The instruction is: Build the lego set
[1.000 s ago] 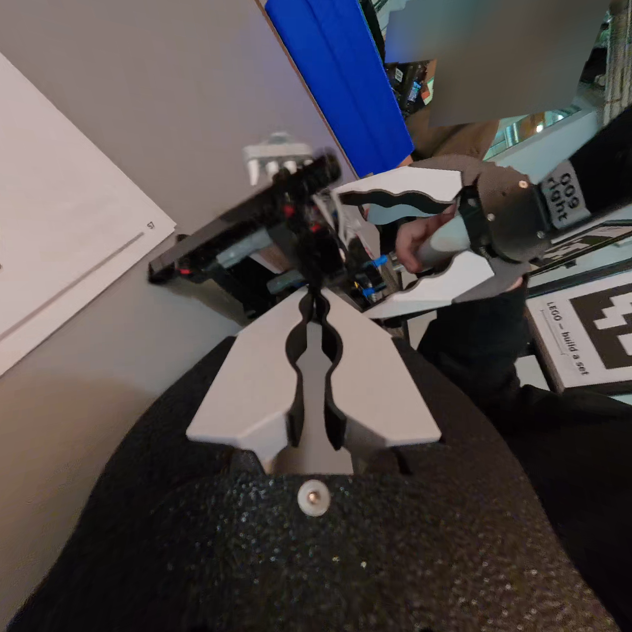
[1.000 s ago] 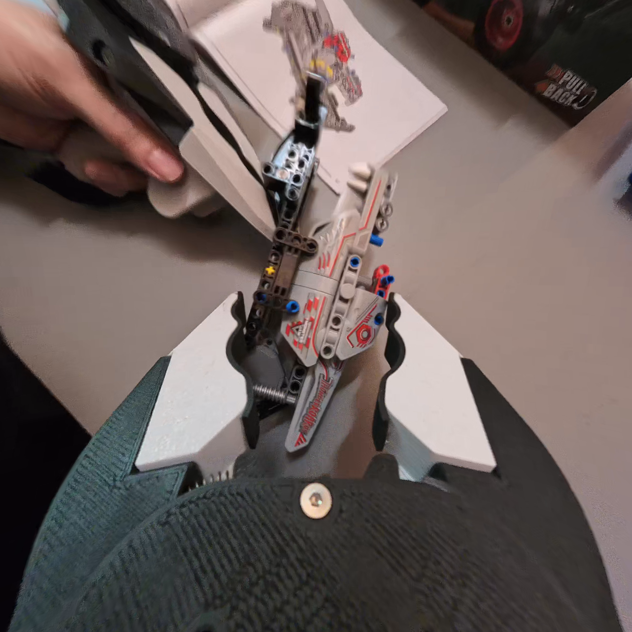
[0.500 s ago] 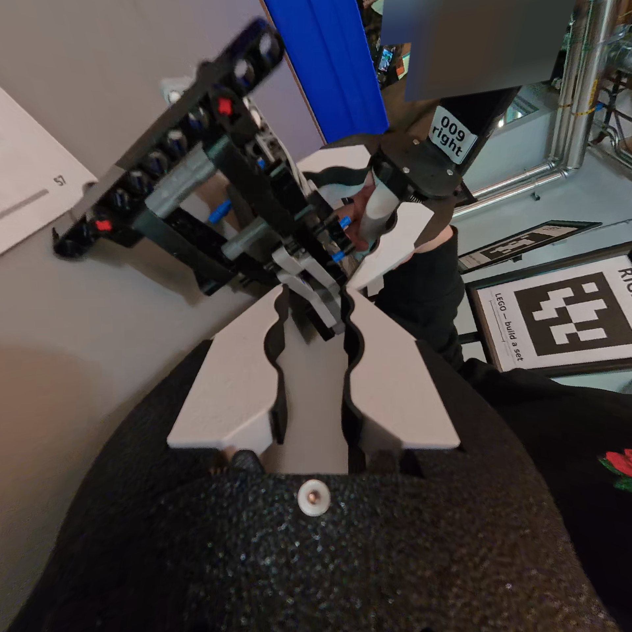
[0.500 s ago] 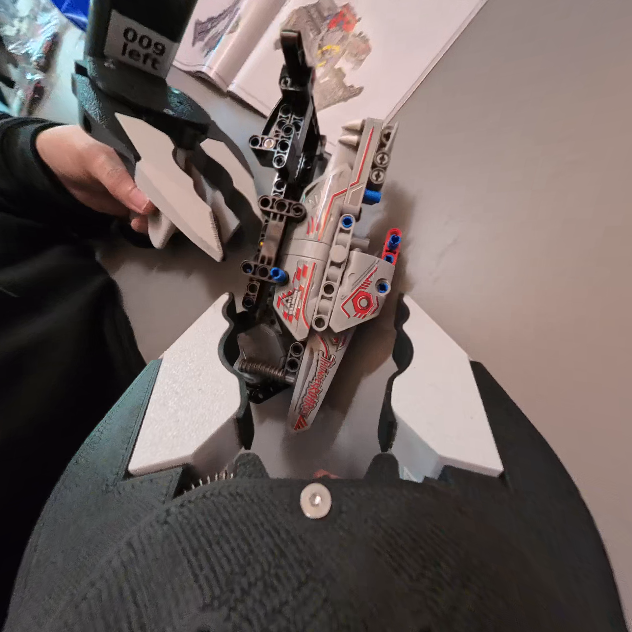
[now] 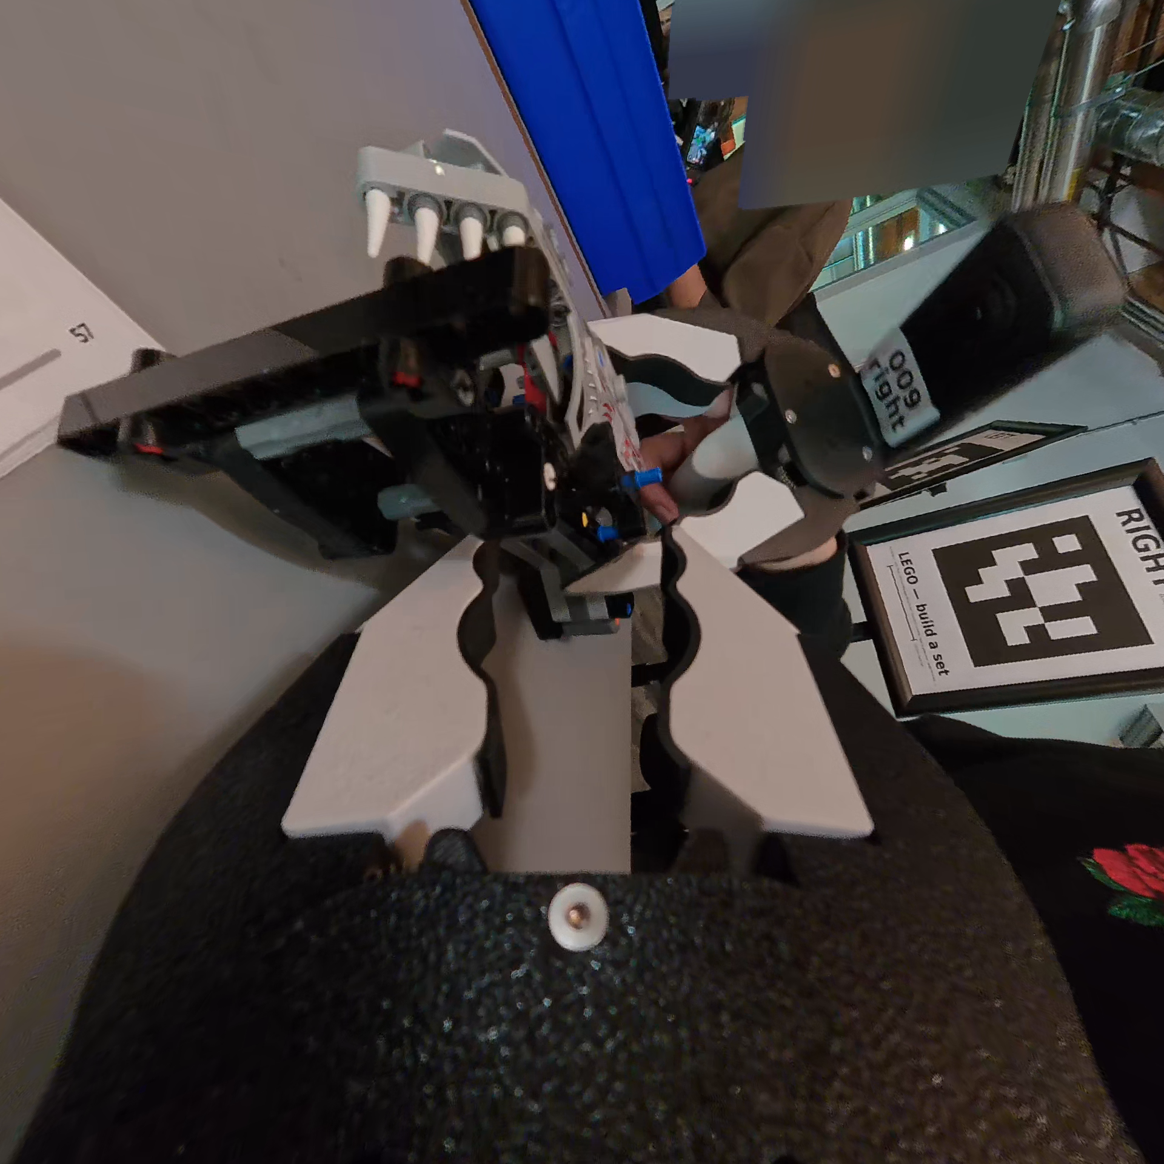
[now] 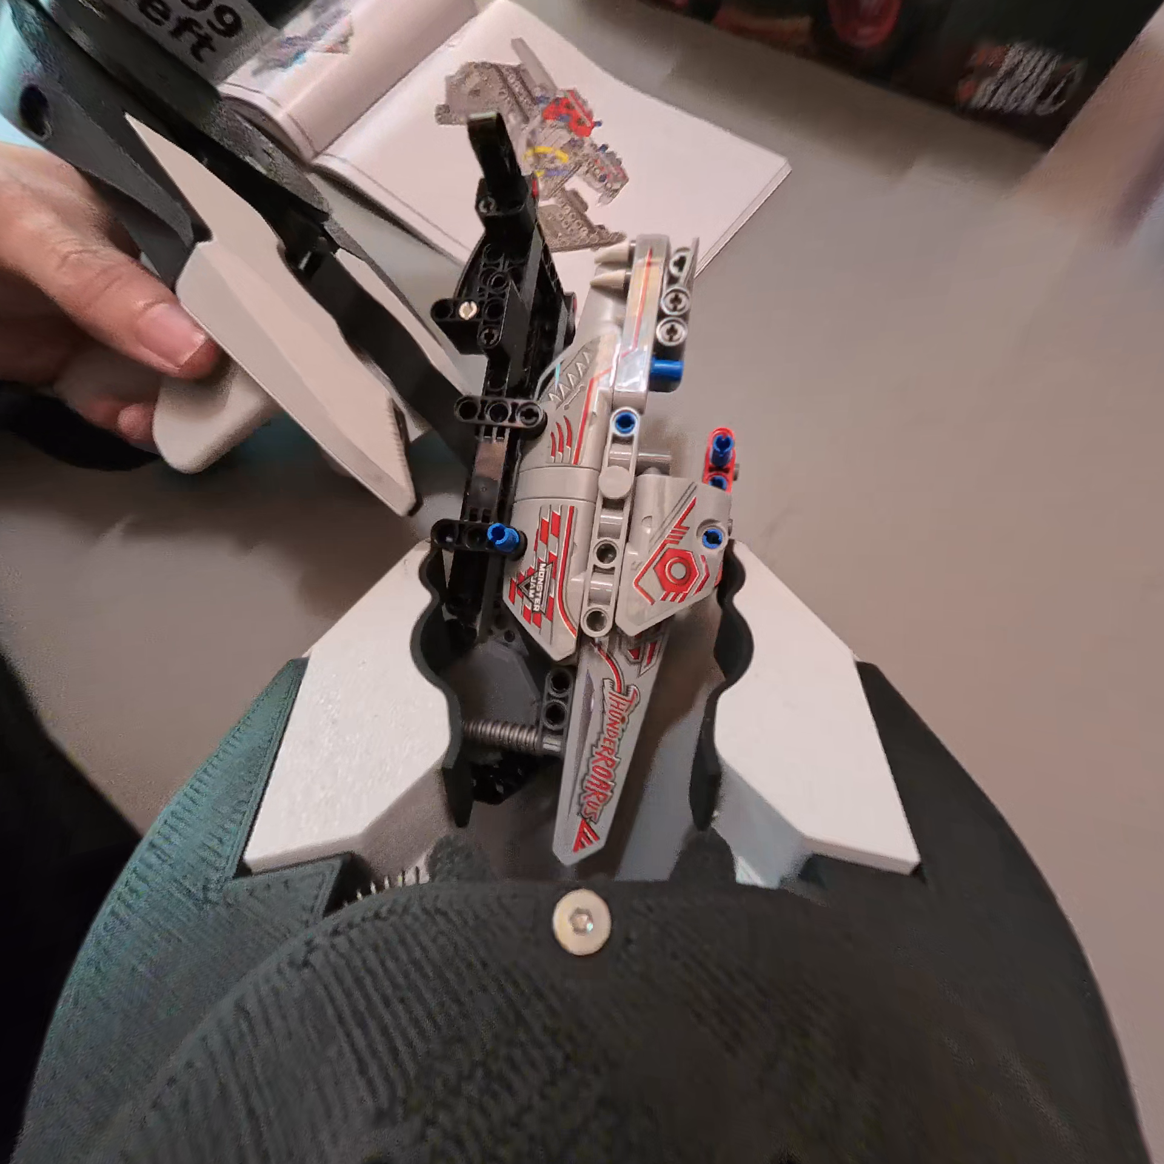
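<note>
The lego model (image 6: 604, 516) has grey panels with red stickers, blue pins and a black beam frame (image 6: 504, 252). My right gripper (image 6: 582, 567) is shut on its rear end and holds it above the grey table (image 6: 913, 441). My left gripper (image 5: 576, 554) is open, its fingers straddling the model's black underside (image 5: 504, 466) without clamping it. In the right wrist view the left gripper (image 6: 428, 441) stands beside the black frame. The toothed grey jaw piece (image 5: 441, 201) points away. In the left wrist view the right gripper (image 5: 630, 453) grips the model from the far side.
An open instruction booklet (image 6: 661, 157) lies on the table behind the model; its page corner also shows in the left wrist view (image 5: 38, 353). The dark lego box (image 6: 945, 63) is at the back. A framed marker sign (image 5: 1020, 598) and a blue panel (image 5: 598, 145) stand past the table edge.
My left gripper was shut on the model's black part a second ago and has opened wide. The model has been turned in the right gripper, and both views have swung.
</note>
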`<state>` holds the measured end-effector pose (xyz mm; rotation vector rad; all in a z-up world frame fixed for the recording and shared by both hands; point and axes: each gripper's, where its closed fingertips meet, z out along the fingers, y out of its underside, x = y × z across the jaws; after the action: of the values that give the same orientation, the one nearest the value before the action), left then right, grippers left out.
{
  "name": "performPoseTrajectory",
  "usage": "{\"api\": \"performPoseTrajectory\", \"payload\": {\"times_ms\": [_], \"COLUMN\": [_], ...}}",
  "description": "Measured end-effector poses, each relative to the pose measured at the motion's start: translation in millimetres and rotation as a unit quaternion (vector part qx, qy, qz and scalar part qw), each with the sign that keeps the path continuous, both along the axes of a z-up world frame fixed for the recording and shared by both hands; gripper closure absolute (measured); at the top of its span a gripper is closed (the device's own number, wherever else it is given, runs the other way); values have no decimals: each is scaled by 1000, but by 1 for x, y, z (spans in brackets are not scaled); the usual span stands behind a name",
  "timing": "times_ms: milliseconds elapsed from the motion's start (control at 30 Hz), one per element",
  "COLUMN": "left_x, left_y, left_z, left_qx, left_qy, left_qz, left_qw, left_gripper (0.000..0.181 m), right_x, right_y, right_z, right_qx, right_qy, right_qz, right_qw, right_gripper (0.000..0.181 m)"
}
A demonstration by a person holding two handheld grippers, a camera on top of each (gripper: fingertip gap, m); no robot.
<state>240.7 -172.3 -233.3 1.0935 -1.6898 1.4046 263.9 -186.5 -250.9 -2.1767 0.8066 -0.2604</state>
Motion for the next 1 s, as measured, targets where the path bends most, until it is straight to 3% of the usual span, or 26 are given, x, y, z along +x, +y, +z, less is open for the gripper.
{"api": "performPoseTrajectory", "payload": {"times_ms": [267,533,767,1000], "left_x": [7,4,0,-2], "left_y": [4,5,13,17], "left_z": [3,4,13,24], "left_qx": [-8,-27,-47,-7], "left_qy": [-14,-33,-112,-261], "left_qz": [26,19,12,-29], "left_qw": [1000,999,993,965], "left_gripper": [132,137,138,139], "right_x": [4,-4,-19,-17], "right_y": [9,11,13,19], "right_z": [21,25,49,55], "right_qx": [-45,-34,95,263], "right_qy": [-128,-142,-116,16], "right_qz": [-51,-42,0,13], "right_qw": [989,988,989,965], "right_gripper": [95,91,98,91]}}
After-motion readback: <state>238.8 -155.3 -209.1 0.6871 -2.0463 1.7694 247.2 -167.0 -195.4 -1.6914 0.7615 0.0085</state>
